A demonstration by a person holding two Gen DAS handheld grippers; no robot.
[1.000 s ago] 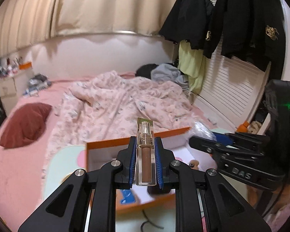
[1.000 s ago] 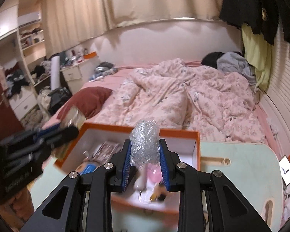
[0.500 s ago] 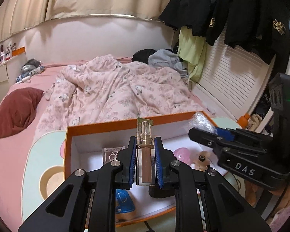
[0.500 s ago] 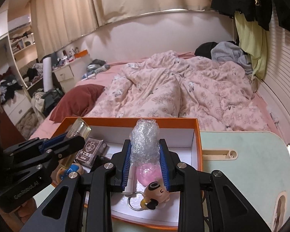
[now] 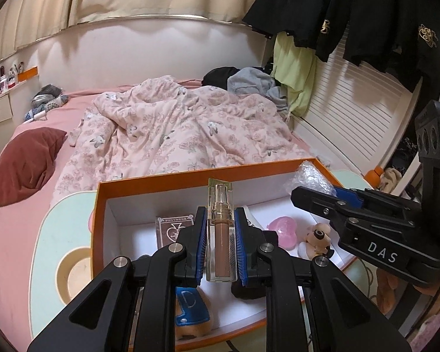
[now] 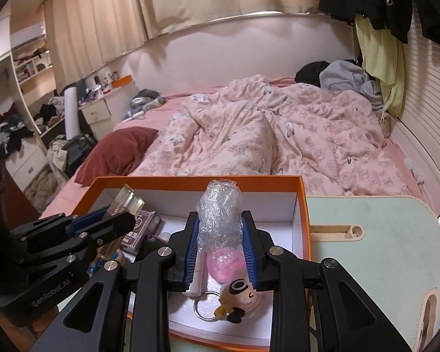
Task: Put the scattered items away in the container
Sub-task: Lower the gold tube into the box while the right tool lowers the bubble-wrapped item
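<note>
Over on the left, the left gripper is clamped on a clear lip gloss tube, which sits upright between the blue fingers with its cap poking out past the tips, right above the orange box. Down in the box a card deck, a pink heart and a little plush keychain can be seen. To the right, the right gripper is closed on a wad of bubble wrap, squeezed between its fingers and sticking out above them, also hanging over the box. The box is parked on the pale green bench, with the bed behind it.
</note>
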